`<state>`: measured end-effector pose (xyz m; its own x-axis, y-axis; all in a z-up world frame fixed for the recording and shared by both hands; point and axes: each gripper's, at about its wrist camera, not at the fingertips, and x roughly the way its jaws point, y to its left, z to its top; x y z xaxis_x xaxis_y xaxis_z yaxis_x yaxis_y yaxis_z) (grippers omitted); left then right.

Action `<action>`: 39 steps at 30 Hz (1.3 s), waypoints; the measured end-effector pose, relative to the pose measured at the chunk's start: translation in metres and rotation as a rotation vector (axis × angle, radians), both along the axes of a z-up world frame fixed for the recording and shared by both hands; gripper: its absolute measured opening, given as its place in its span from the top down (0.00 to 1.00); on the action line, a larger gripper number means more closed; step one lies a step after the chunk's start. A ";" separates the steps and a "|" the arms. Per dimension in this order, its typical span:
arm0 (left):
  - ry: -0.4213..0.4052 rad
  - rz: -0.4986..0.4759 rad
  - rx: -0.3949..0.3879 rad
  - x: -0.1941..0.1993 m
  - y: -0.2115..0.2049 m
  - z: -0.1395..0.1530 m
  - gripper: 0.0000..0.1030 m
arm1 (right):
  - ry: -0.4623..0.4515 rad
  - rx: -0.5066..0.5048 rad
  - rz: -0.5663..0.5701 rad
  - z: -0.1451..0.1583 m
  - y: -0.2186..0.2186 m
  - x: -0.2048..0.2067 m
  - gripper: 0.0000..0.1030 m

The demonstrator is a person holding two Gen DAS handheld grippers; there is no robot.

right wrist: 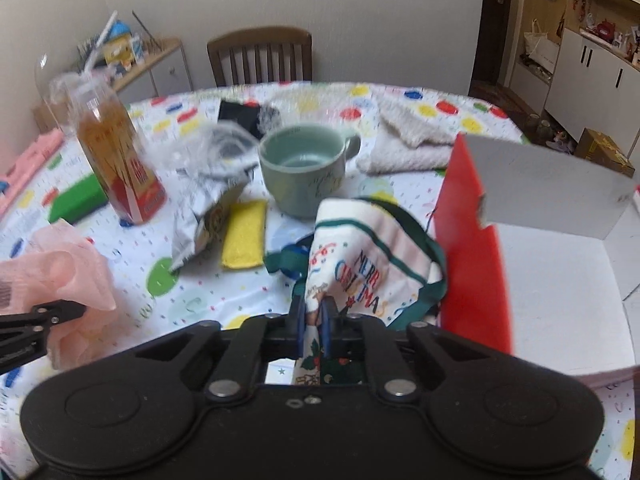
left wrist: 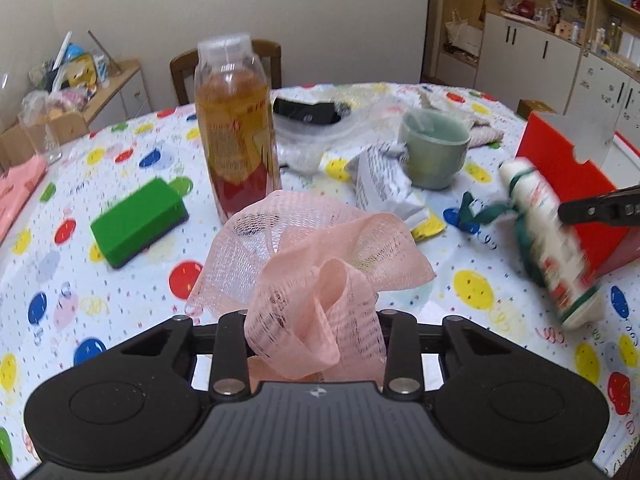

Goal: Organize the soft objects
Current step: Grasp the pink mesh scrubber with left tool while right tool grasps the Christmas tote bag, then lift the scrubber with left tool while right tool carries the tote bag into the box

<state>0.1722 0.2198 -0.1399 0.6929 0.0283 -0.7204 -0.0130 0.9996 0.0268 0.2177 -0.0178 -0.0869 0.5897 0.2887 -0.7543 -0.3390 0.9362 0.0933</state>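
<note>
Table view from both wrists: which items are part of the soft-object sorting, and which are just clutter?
Job items:
pink mesh cloth in left gripper
Christmas cloth in right gripper
red box
green sponge
yellow sponge
white towel

Lying about:
bottle
green cup
crumpled foil bag

Left gripper (left wrist: 314, 320) body: matte black, ribbed centre plate, small silver emblem.
Left side lobes: round, each with a raised disc.
Link arms: black bars, silver rivets.
Right gripper (right wrist: 312, 330) body: same black shell.
Right fingers (right wrist: 297, 328): blue pads.
</note>
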 end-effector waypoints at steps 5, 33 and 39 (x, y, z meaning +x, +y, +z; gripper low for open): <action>-0.046 -0.025 -0.030 0.001 0.002 0.025 0.67 | -0.071 0.041 -0.008 0.033 -0.016 -0.014 0.96; -0.016 0.035 -0.013 -0.015 0.024 0.020 0.67 | 0.019 -0.129 -0.002 -0.039 0.053 0.018 0.26; -0.015 0.035 -0.011 -0.016 0.023 0.019 0.67 | 0.008 -0.277 -0.011 -0.063 0.068 0.025 0.34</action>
<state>0.1566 0.2425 -0.1207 0.7024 0.0449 -0.7103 -0.0485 0.9987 0.0152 0.2425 0.0500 -0.1498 0.5856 0.0646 -0.8080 -0.3285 0.9302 -0.1638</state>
